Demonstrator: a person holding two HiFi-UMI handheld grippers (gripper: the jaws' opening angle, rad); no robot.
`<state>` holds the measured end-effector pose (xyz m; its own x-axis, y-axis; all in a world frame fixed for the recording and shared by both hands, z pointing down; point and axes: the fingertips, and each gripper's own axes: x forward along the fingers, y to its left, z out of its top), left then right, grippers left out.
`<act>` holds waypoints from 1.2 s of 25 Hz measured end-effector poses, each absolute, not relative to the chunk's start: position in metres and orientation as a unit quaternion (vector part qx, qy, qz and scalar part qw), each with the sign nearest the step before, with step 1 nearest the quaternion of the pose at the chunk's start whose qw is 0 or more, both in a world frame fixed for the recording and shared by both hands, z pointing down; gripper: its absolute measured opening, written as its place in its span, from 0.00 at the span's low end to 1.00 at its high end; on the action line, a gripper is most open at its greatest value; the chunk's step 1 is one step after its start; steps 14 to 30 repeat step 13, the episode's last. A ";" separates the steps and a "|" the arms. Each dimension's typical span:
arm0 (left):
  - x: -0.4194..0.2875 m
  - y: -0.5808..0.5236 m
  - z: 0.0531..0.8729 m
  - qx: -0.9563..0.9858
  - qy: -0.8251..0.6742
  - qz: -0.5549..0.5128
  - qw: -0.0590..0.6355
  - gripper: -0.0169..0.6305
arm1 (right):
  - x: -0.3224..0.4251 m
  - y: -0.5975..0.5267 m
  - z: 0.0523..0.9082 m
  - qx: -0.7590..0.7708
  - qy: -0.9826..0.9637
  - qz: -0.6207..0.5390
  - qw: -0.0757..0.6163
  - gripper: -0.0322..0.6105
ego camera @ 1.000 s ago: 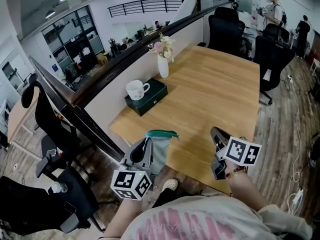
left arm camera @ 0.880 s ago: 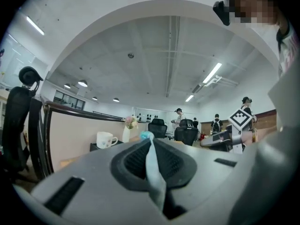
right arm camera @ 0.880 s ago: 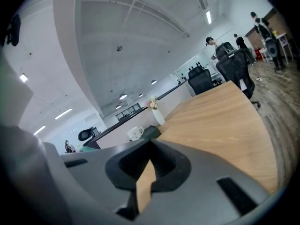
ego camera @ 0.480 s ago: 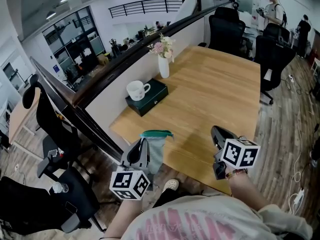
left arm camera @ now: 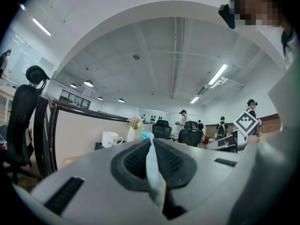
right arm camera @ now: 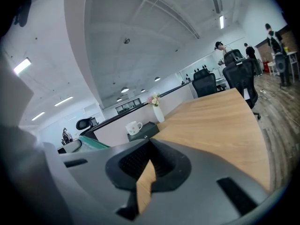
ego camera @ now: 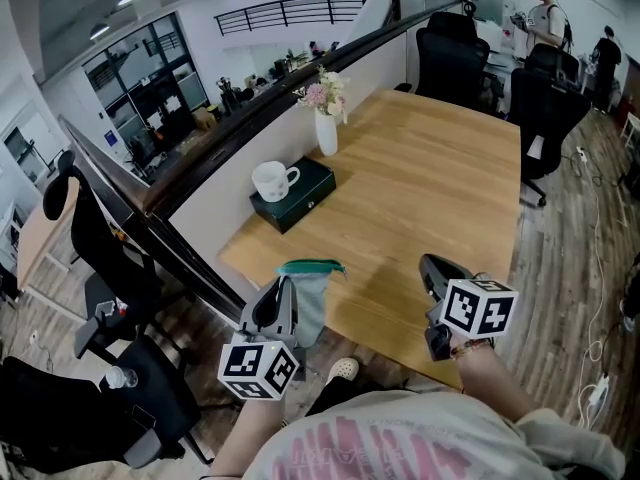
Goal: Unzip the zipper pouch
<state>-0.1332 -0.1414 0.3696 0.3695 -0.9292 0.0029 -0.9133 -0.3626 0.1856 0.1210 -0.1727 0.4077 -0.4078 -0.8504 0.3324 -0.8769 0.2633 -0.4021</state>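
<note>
Holding: left gripper [ego camera: 283, 306] clamped on pouch [ego camera: 313, 296] edge, pouch drifted slightly left since second ago; right gripper [ego camera: 433, 268] closed, empty, apart from zipper [ego camera: 310, 266]; unzipping likely not started.

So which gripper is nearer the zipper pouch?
Left. The left gripper is clamped on the zipper pouch, holding it at the table's near edge; the right gripper, shut and empty, sits apart to its right.

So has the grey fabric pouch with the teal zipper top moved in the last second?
Yes, slightly: the pouch, pinched in the left gripper, has shifted left, toward the wooden table's left edge.
</note>
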 end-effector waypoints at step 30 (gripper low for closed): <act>-0.133 -0.144 0.369 0.824 -0.558 -0.056 0.082 0.05 | 0.122 -0.170 0.415 0.543 -0.793 0.272 0.039 0.05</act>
